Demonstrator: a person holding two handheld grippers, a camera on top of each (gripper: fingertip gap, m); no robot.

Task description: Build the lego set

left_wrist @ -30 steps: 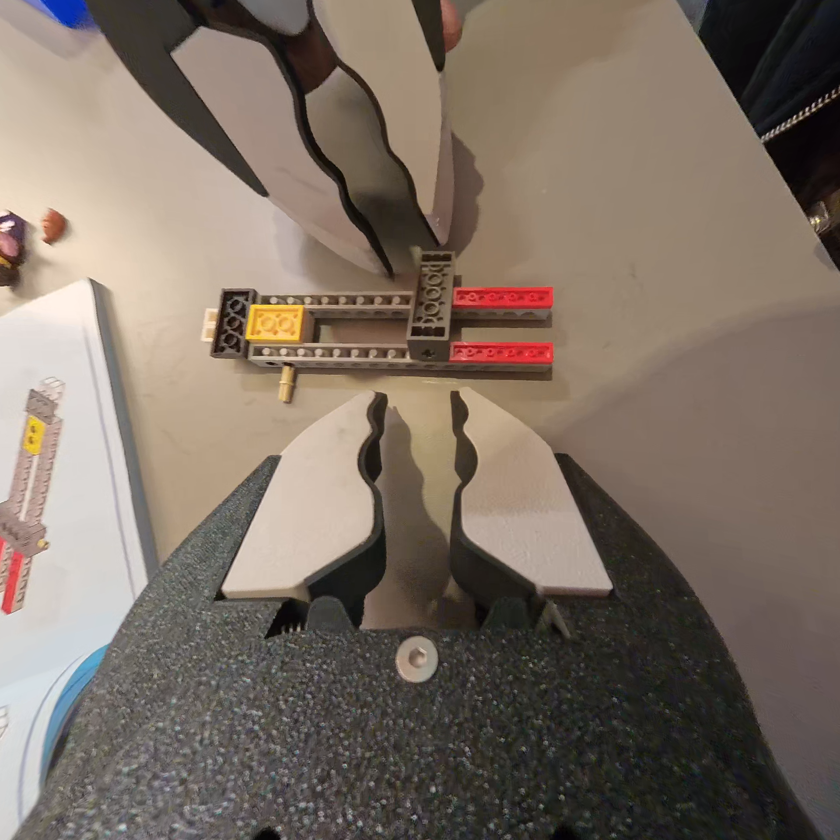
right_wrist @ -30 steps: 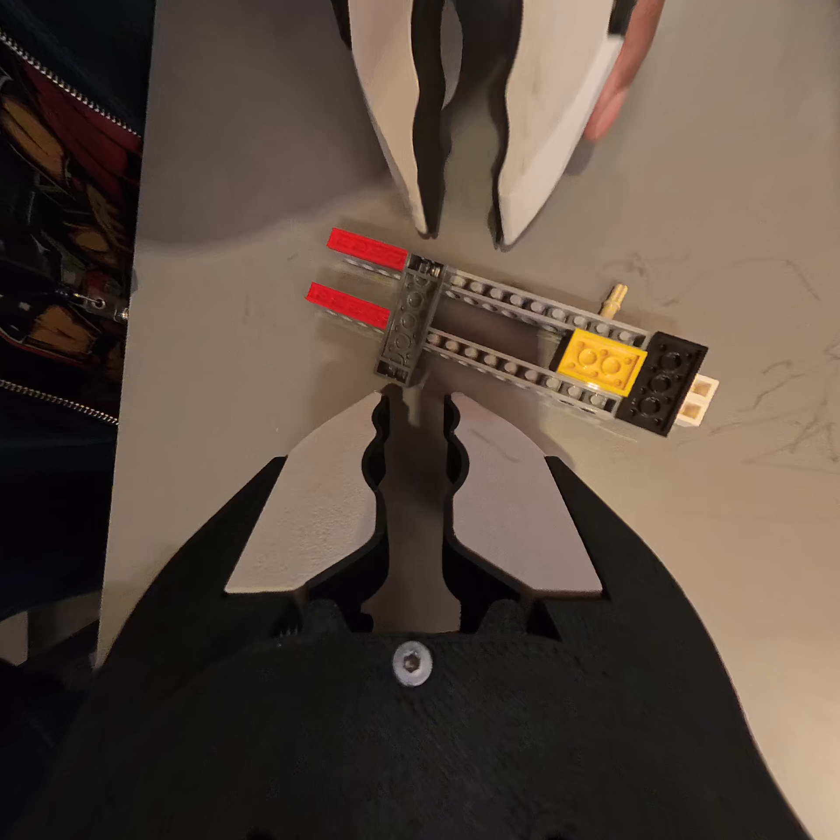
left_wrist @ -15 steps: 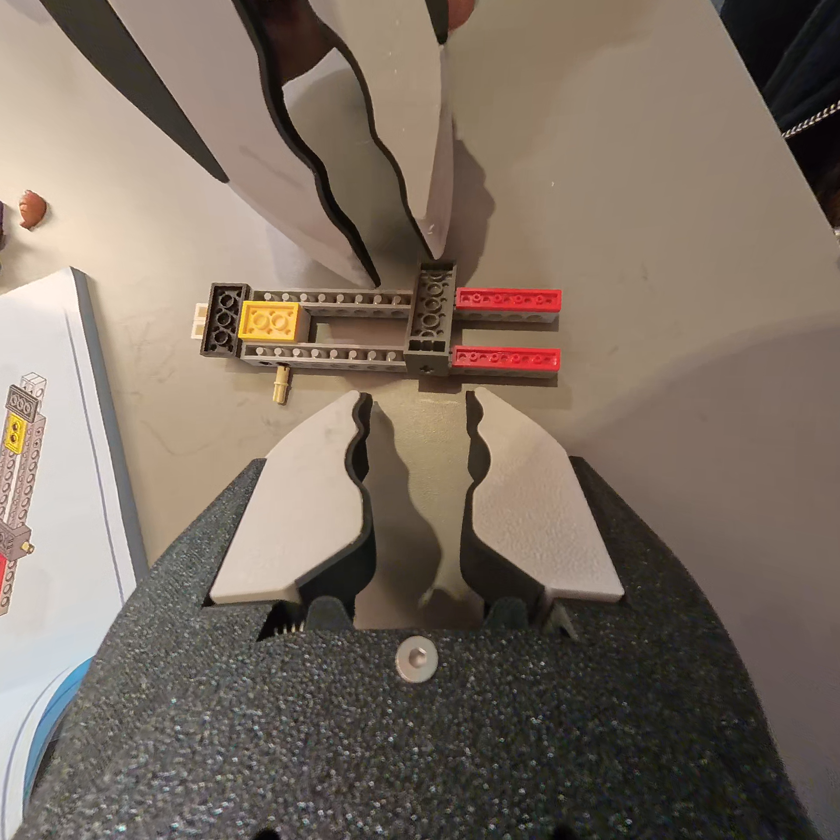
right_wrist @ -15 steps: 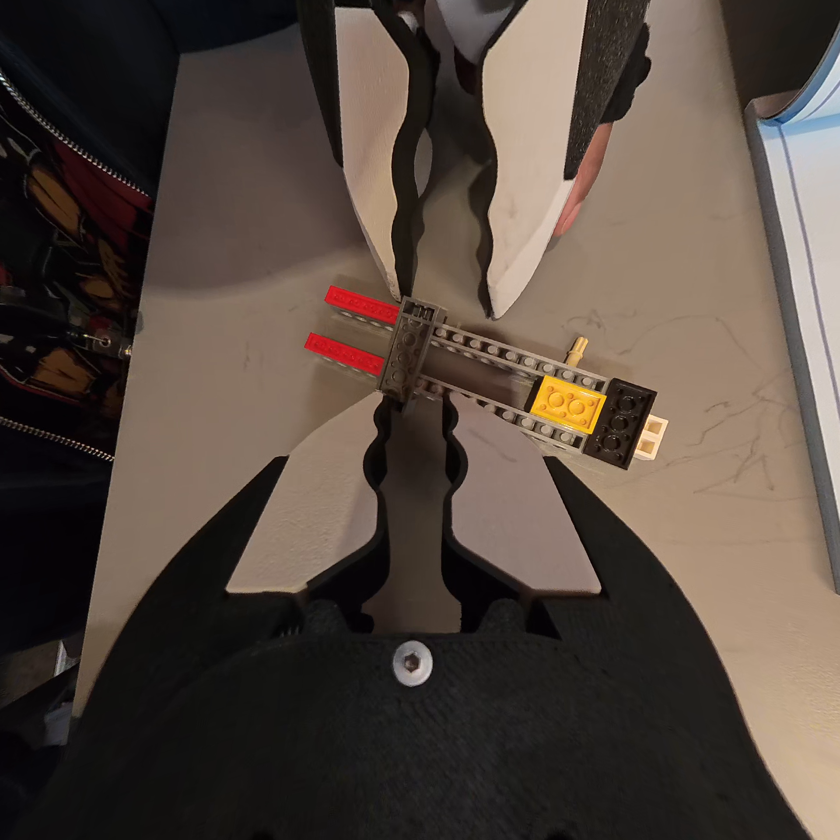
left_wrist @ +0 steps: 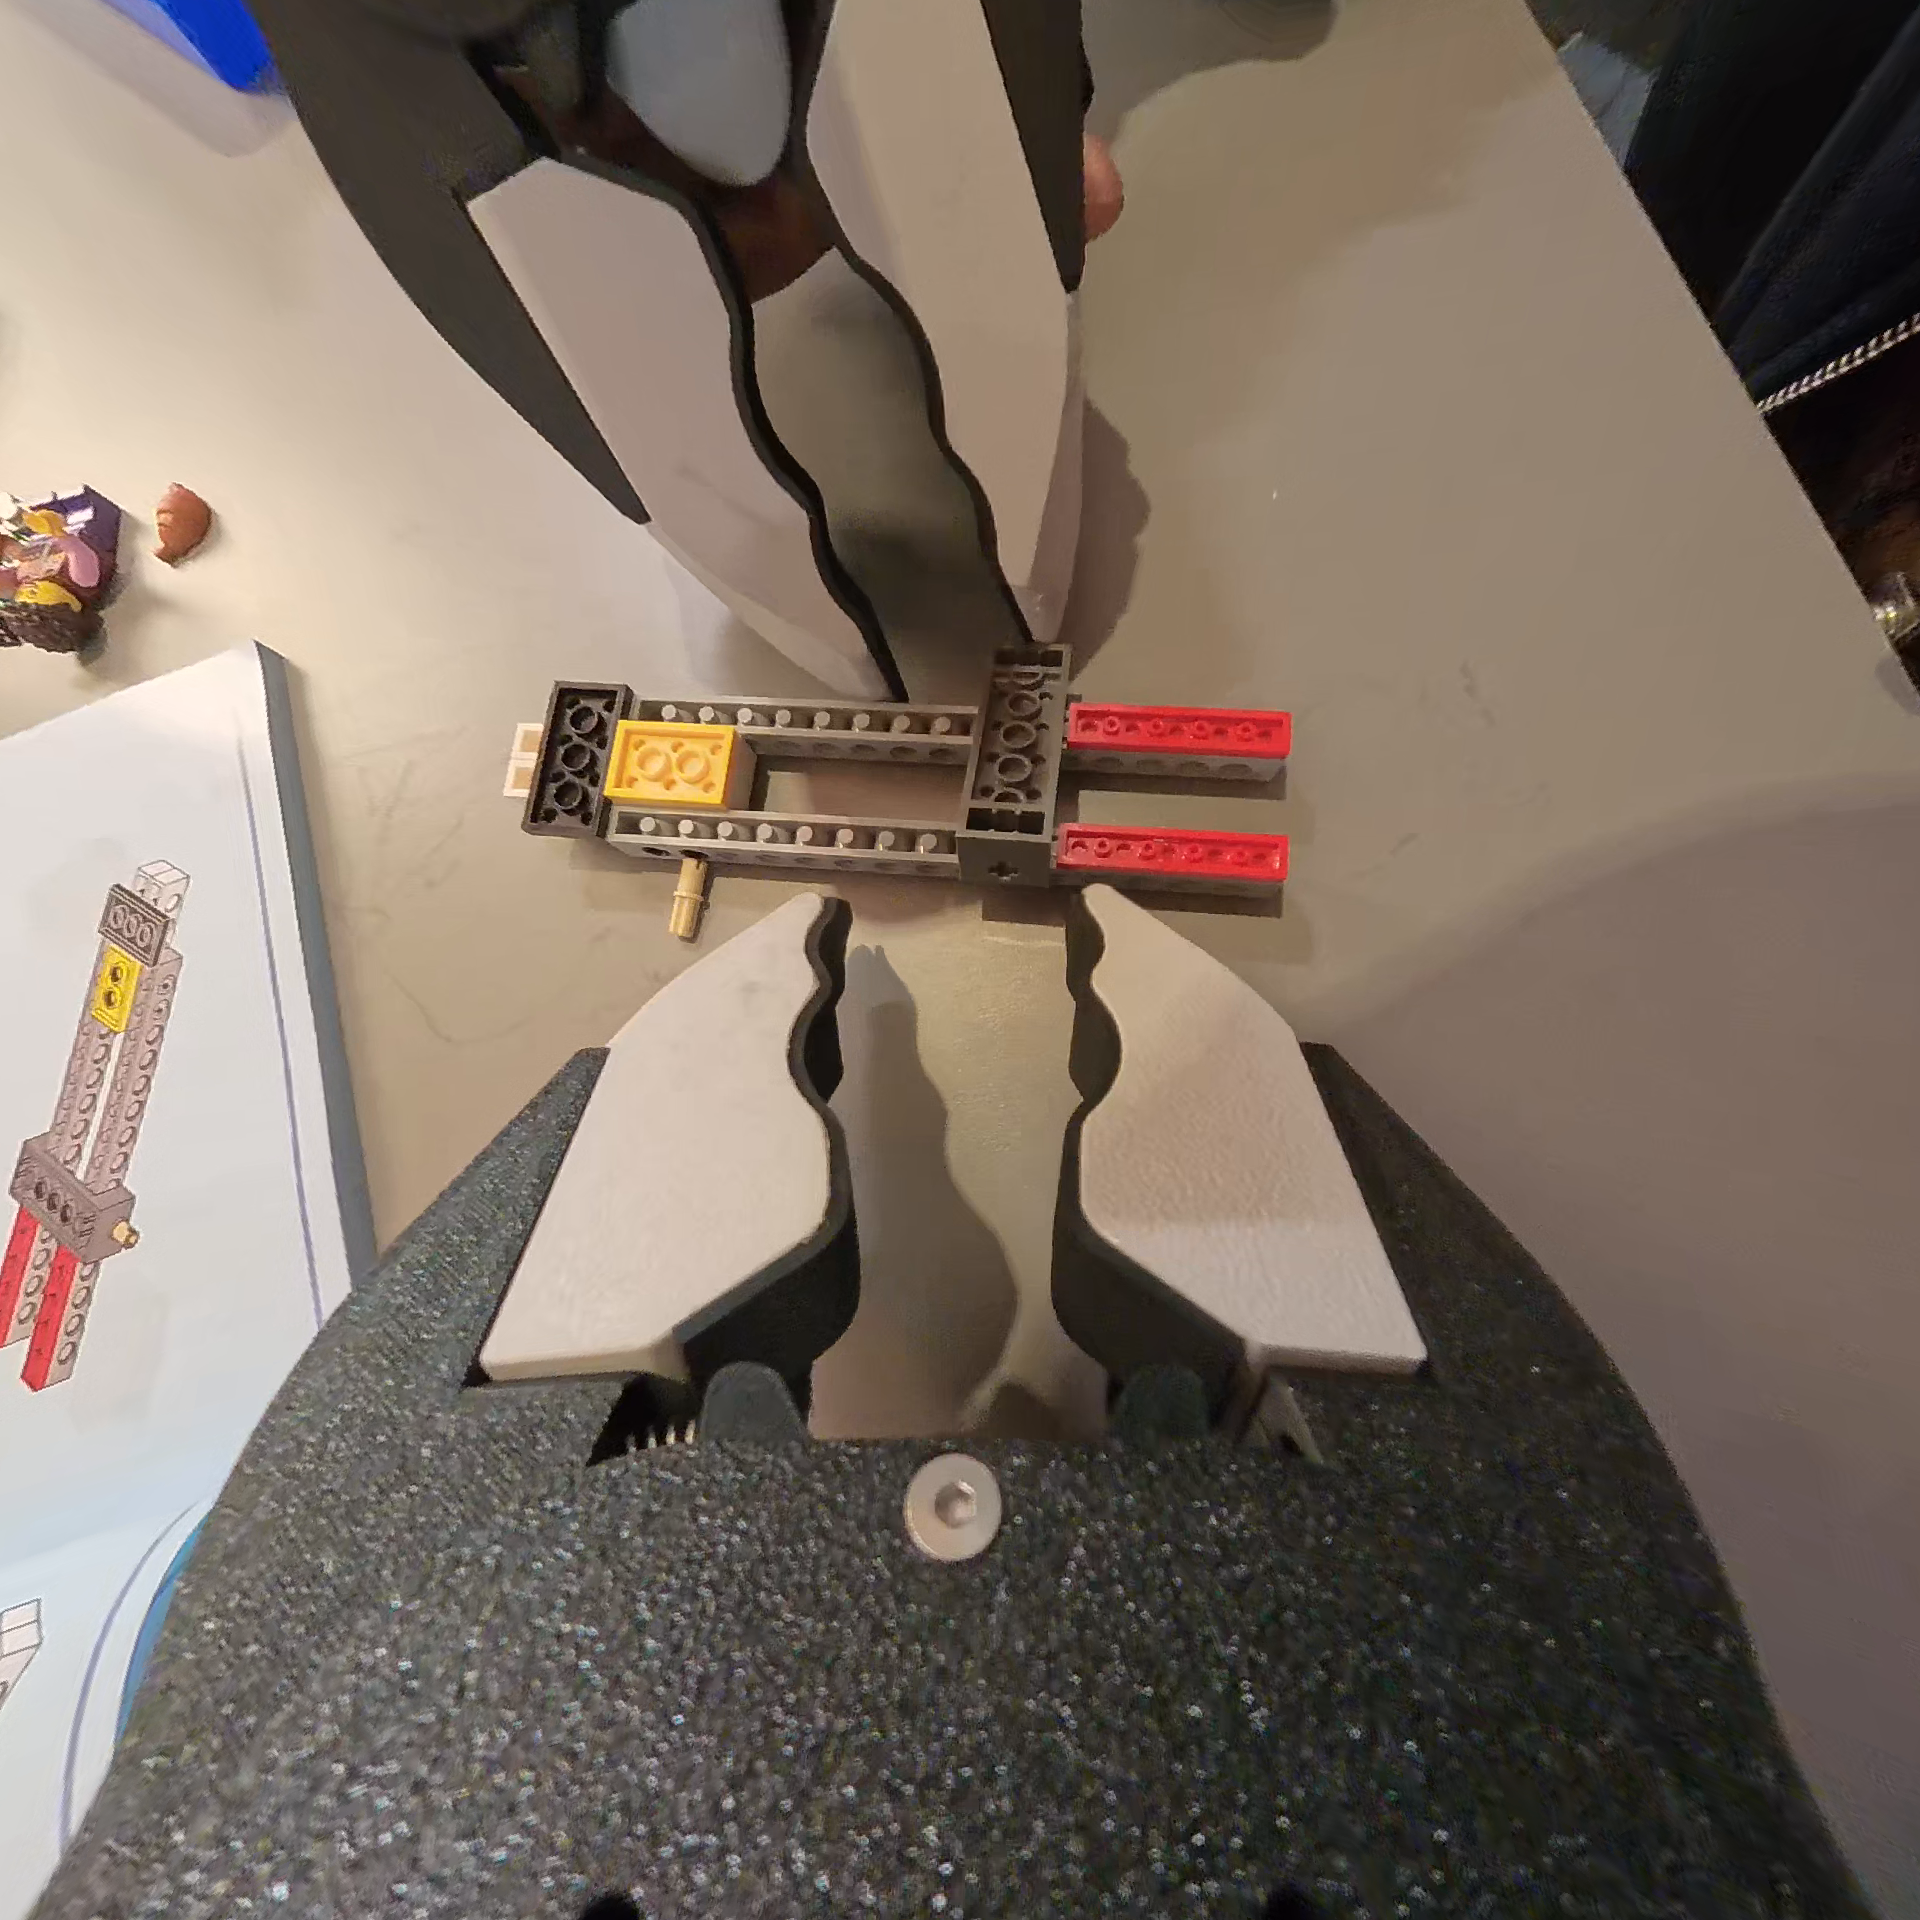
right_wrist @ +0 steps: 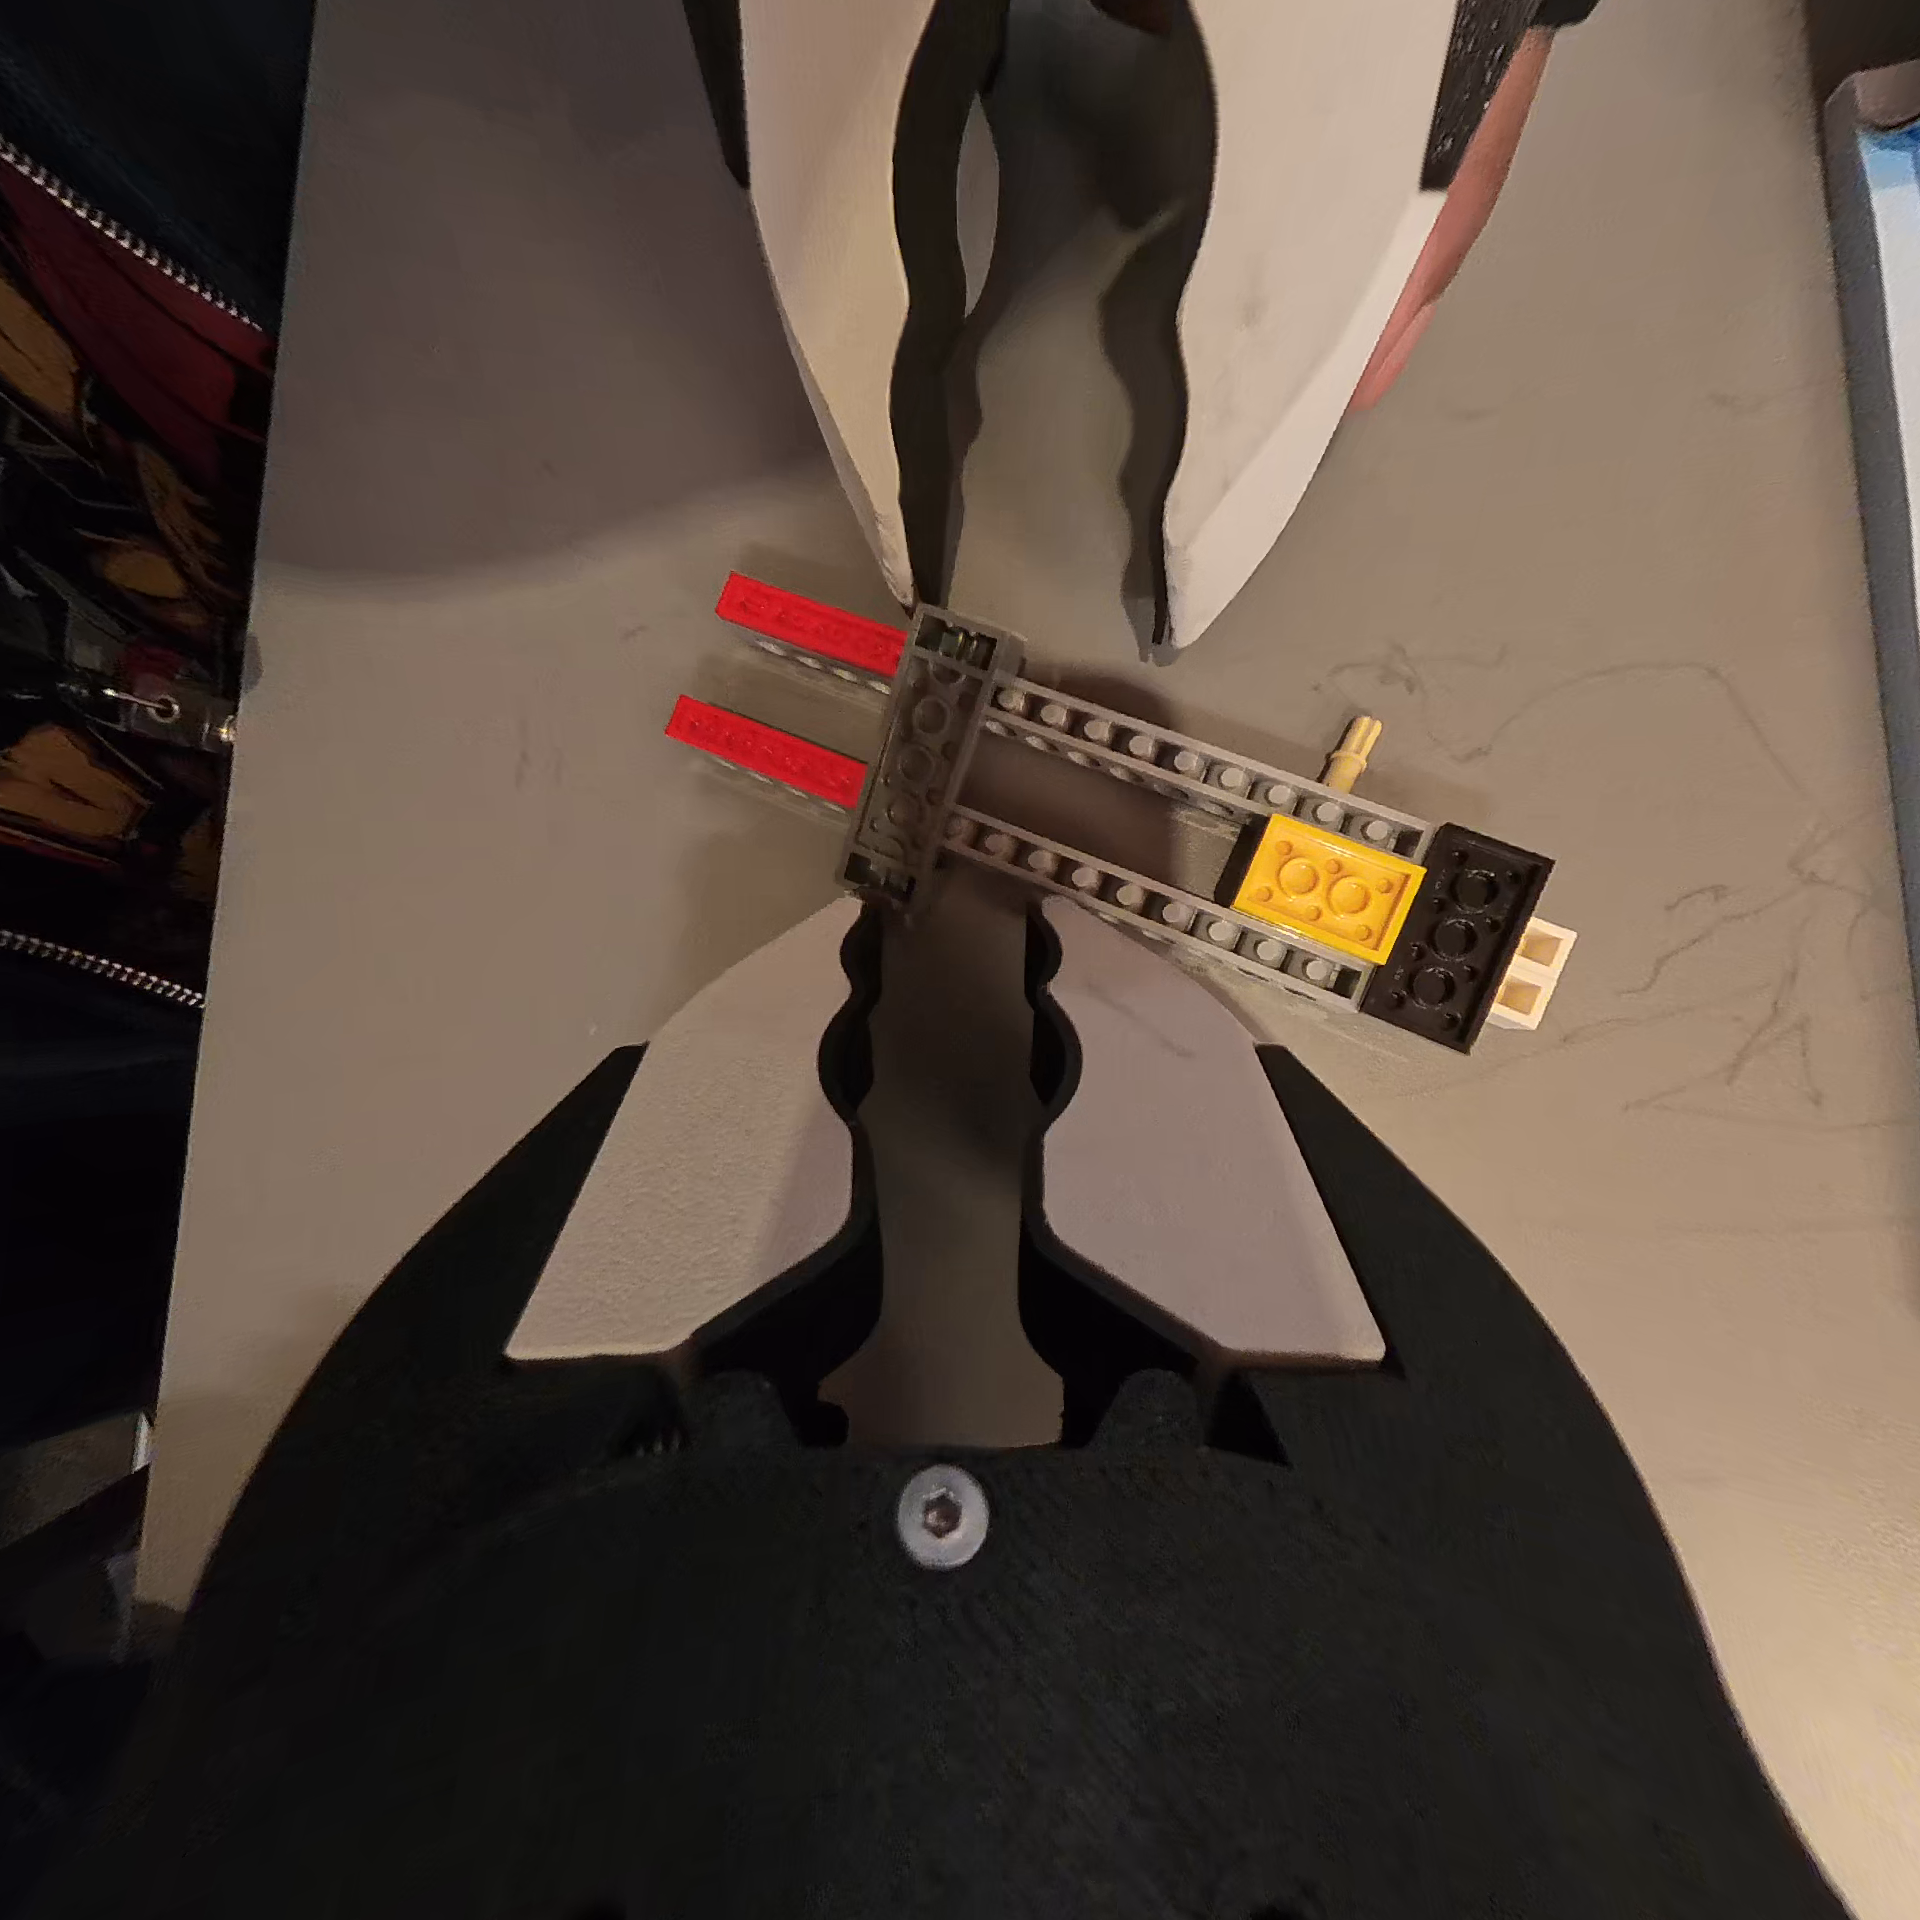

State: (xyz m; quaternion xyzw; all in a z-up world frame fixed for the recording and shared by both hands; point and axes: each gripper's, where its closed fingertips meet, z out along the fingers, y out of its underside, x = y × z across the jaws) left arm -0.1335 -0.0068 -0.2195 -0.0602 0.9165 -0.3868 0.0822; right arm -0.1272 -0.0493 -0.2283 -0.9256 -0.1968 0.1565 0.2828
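A brick assembly [left_wrist: 810,774] lies flat on the grey table [left_wrist: 1351,520]. It has two long grey beams, a dark grey cross brick [left_wrist: 1013,748], two red plates [left_wrist: 1179,727], a yellow brick [left_wrist: 670,766], a black end brick [left_wrist: 577,758] and a tan pin [left_wrist: 688,909]. My left gripper [left_wrist: 956,909] is open and empty, with its tips just short of the near beam, either side of the cross brick's end. My right gripper [right_wrist: 951,920] is open and empty on the opposite side. One of its fingertips [right_wrist: 864,920] is at the cross brick's [right_wrist: 920,769] end. Each gripper also shows in the other's view, the left [right_wrist: 1034,623] and the right [left_wrist: 966,665].
An instruction booklet [left_wrist: 156,1039] lies left of the assembly and shows at the edge of the right wrist view [right_wrist: 1881,416]. Small toy pieces [left_wrist: 52,566] and a brown bit [left_wrist: 185,520] sit far left. A person in a dark jacket [left_wrist: 1818,208] is past the table's edge. The grippers' ends are close to 5 cm from one another. The yellow brick [left_wrist: 670,766] lies around 4 cm away from my left fingertips. It turns up in the right wrist view [right_wrist: 1325,878] as well.
My left jaws have widened since a second ago. My right jaws opened a little. Both grippers stay close on either side of the assembly, which has not visibly moved.
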